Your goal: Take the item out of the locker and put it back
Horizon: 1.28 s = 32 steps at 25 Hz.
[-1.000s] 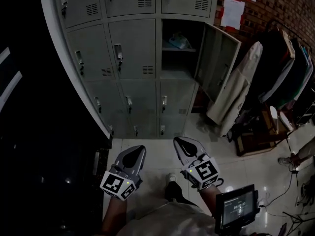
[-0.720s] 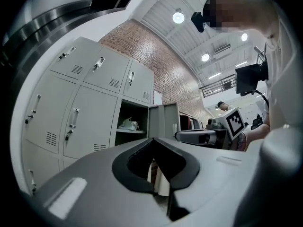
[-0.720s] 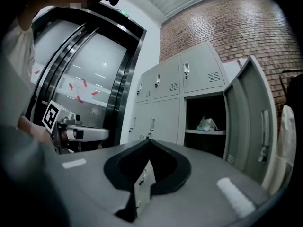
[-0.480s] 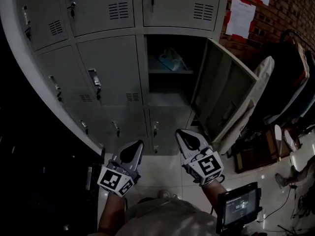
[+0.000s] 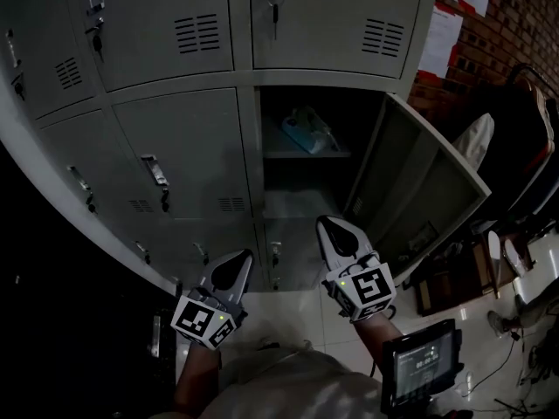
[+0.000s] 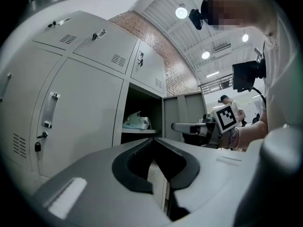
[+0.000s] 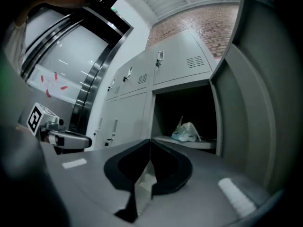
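Note:
A pale plastic bag (image 5: pixel 306 133) lies on the shelf inside the open locker (image 5: pixel 301 195); it also shows as the bag (image 7: pixel 188 132) in the right gripper view and the bag (image 6: pixel 137 121) in the left gripper view. The locker door (image 5: pixel 424 190) swings out to the right. My right gripper (image 5: pixel 333 230) is shut and empty, held below the locker opening and short of it. My left gripper (image 5: pixel 229 269) sits lower and to the left, before the closed lockers, with its jaws together and nothing in them.
Closed grey lockers (image 5: pixel 183 147) with handles fill the wall to the left and above. Coats (image 5: pixel 524 138) hang on a rack at the right, by a brick wall with papers (image 5: pixel 445 33). A small monitor (image 5: pixel 419 369) is mounted by my right arm. White tiled floor lies below.
The view has closed in on the lockers, and the open compartment looks larger and nearer. Both grippers have stayed shut, side by side, and have come closer to the locker.

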Motion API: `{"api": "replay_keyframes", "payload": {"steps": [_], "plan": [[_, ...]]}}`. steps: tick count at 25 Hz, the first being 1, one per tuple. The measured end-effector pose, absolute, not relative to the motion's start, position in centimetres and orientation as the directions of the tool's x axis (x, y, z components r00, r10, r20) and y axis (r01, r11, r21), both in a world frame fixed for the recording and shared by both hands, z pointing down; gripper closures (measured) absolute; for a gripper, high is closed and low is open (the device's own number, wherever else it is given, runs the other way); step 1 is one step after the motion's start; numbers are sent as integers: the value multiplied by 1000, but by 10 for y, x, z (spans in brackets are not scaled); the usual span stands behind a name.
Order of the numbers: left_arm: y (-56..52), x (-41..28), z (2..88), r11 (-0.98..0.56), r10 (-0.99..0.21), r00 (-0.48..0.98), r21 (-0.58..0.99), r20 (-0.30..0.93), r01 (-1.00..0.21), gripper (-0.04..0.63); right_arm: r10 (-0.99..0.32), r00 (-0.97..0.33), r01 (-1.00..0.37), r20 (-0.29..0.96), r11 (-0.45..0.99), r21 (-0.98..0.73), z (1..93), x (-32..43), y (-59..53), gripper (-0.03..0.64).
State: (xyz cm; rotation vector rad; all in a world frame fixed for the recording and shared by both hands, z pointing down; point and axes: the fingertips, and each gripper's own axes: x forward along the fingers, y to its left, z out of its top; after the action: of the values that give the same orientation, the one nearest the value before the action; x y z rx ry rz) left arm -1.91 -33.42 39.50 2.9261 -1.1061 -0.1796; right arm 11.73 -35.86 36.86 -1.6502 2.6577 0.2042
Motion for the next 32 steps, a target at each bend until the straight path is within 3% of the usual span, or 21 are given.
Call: {"api": "replay_keyframes", "payload": {"steps": [3, 6, 8, 11, 15, 18, 21, 27, 29, 32], "plan": [[-359, -19, 392, -766, -642, 759, 38, -106, -642, 594, -919, -379, -924, -106, 368, 107, 352, 130, -399, 615], [-381, -17, 391, -783, -621, 778, 20, -97, -622, 594, -923, -365, -931, -124, 359, 65, 343, 135, -438, 470], [-393, -17, 392, -790, -611, 787, 9, -84, -612, 594, -923, -361, -932, -134, 357, 53, 341, 134, -458, 431], [-413, -17, 394, -798, -602, 795, 9, -74, -603, 594, -936, -327, -945, -128, 322, 62, 341, 138, -487, 311], [-437, -18, 397, -800, -600, 796, 34, -76, -599, 594, -963, -243, -969, -120, 236, 74, 334, 156, -528, 247], [-445, -17, 400, -809, -588, 806, 34, -64, -587, 594, -971, -213, -976, -107, 207, 70, 335, 167, -546, 272], [-450, -20, 401, -813, -583, 811, 34, -47, -582, 594, -975, -203, -976, -89, 194, 100, 337, 169, -553, 483], [-457, -30, 405, -796, -605, 794, 54, -55, -603, 594, -975, -208, -968, -79, 193, 160, 337, 166, -551, 525], [-455, -29, 405, -795, -606, 794, 63, -57, -603, 594, -974, -209, -965, -86, 191, 179, 336, 167, -546, 597], [-451, -29, 407, -793, -609, 791, 71, -62, -605, 594, -974, -206, -964, -100, 184, 189, 332, 167, -537, 604]]}}
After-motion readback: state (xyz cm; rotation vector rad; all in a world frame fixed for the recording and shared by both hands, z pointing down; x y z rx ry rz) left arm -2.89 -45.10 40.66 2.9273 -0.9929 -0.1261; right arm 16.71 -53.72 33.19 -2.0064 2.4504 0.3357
